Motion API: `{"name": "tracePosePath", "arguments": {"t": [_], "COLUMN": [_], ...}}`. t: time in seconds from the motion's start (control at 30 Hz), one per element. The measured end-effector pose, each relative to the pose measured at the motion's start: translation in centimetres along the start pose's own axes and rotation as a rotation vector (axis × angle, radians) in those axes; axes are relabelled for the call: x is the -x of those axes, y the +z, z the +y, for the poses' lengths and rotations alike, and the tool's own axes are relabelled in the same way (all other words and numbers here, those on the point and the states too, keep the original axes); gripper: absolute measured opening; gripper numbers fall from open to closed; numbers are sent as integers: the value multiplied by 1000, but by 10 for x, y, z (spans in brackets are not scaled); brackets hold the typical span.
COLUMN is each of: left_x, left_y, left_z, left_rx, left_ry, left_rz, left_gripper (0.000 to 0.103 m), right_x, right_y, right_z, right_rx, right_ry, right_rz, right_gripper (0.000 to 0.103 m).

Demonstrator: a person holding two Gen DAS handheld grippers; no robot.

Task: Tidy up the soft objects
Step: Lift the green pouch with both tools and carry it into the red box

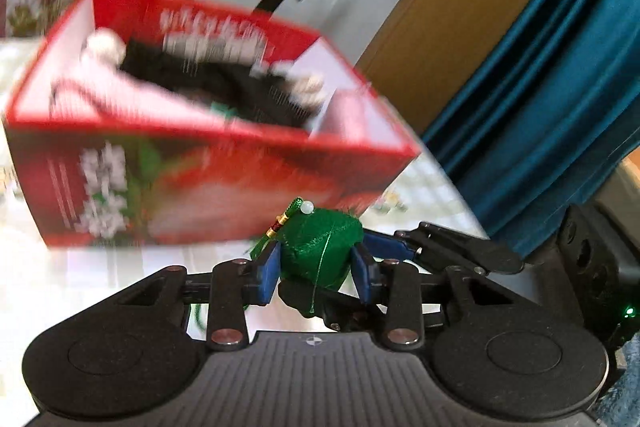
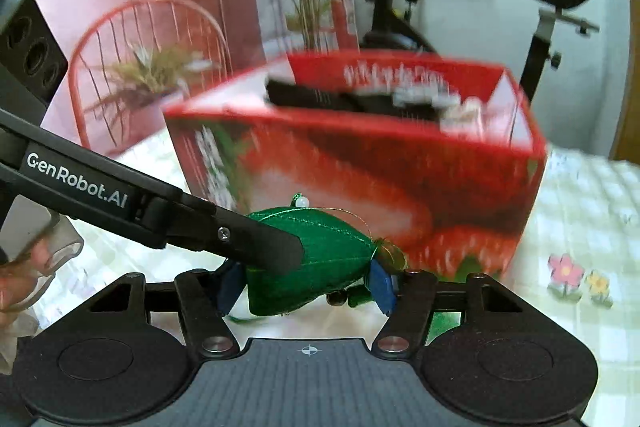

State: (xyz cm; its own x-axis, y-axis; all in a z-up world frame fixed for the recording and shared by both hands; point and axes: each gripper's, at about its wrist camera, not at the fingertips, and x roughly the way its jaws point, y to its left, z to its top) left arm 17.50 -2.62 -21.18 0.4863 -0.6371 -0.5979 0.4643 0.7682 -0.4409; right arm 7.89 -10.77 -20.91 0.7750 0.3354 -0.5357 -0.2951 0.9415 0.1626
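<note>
green satin pouch [image 1: 320, 251] | stitched seams | white bead, tassel cord | between both claws

Both wrist views close behind tongs

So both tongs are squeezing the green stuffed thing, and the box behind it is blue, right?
Not quite: the box is red, with strawberry pictures, as the right wrist view shows. The rest holds: the left tongs and the right tongs both sit around the green stuffed thing, in front of the box.
</note>
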Motion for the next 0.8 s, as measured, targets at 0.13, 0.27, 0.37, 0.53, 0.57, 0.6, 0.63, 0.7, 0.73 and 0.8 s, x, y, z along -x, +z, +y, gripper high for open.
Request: {"name": "tracePosePath", "arguments": {"t": [0.13,0.27,0.37,0.53,0.57,0.6,0.63,0.7,0.73,0.8], "left_x": [31,52,68,80,81,82,81,78,79,75], "left_y": [20,48,70,98,103,110,115,126,130,138], "left_z": [-12,-23,-28,-34,-33,-32,-32,-30,-29,-25], "left_rx": [-26,-50,-67,-93,-91,-87,-84,-92,-98,-100], "left_ry": [-14,-12,-11,13,13,11,11,16,19,26], "left_rz": [-92,-174,-239,-310,-322,-333,-342,-354,-358,-361], "left_gripper": [40,40,40,40,40,40,40,40,40,40], "right_x": [20,31,38,38,37,36,34,29,26,18], "right_y": [30,70,99,146,155,162,169,182,187,196], "right_z": [8,15,18,25,26,26,26,24,23,22], "right_rx": [19,52,75,159,170,176,180,190,196,208], "right_ry": [5,2,3,-6,-9,-11,-11,-12,-14,-21], "right_rz": [-86,-158,-205,-263,-271,-278,-285,-300,-304,-308], "right_gripper": [59,59,59,59,59,59,59,59,59,59]}}
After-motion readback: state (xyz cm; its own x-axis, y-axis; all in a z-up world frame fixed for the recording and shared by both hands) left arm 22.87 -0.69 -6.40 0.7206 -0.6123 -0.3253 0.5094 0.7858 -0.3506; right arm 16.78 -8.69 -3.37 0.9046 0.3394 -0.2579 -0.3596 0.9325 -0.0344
